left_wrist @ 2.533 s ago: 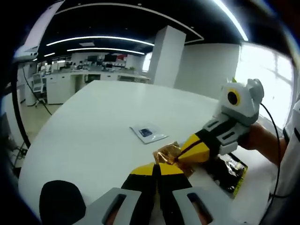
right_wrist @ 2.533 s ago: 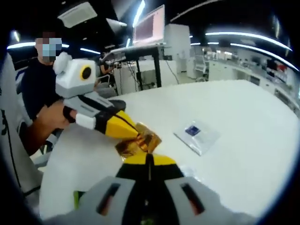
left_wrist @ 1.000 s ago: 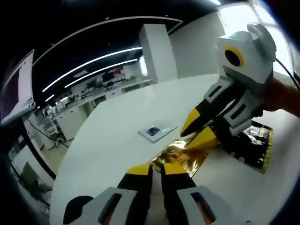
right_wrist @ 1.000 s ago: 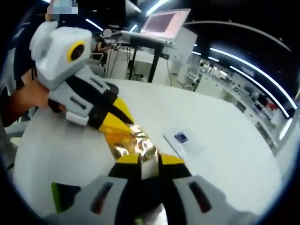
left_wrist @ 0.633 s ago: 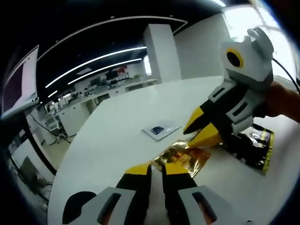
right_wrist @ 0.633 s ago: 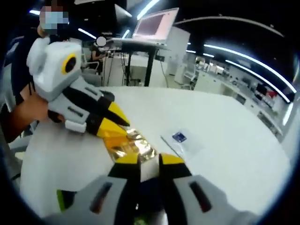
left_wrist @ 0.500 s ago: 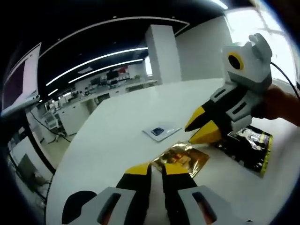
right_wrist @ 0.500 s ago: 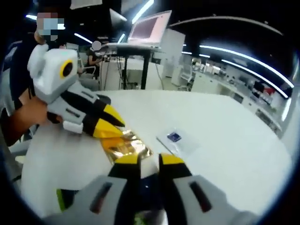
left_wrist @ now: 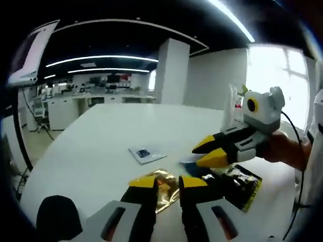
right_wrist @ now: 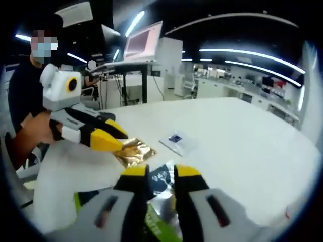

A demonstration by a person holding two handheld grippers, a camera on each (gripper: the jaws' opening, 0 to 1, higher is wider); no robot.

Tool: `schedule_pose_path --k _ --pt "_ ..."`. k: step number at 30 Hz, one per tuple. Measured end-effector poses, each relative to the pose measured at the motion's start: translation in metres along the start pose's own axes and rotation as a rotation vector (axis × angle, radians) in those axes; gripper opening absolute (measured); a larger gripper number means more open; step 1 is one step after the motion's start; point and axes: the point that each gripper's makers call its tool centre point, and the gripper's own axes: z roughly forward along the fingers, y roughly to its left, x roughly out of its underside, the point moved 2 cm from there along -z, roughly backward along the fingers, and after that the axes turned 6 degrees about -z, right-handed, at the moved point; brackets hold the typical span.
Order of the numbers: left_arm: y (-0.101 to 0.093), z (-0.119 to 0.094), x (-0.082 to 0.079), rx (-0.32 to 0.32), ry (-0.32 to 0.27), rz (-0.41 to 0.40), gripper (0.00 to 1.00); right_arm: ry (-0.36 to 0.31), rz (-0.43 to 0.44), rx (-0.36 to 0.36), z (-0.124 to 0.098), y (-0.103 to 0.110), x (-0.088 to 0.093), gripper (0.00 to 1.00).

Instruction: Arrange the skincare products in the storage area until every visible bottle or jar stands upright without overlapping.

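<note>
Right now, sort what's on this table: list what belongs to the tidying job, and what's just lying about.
Job:
gold foil sachet
clear sachet with blue label
dark packet with yellow edge
left gripper, open
right gripper, open

Lying about:
laptop on a stand
office desks behind

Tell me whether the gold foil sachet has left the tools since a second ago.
Yes. The crinkled gold foil sachet now lies flat on the white table near the clear packet, free of both open tools.
</note>
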Motion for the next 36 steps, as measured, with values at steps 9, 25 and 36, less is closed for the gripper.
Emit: schedule_pose_path --k 9,25,36 --pt "-0.022 0.005 0.010 0.046 0.023 -0.008 0.32 0.001 0.023 0.039 -0.028 0.000 0.016 0.39" --pt "-0.049 0.020 0.024 0.081 0.102 0.077 0.41 0.071 0.073 0.090 -0.060 -0.003 0.048 0.52" --pt "-0.053 0.030 0.030 0.109 0.167 0.108 0.36 0.091 0.094 0.086 -0.060 -0.003 0.055 0.54"
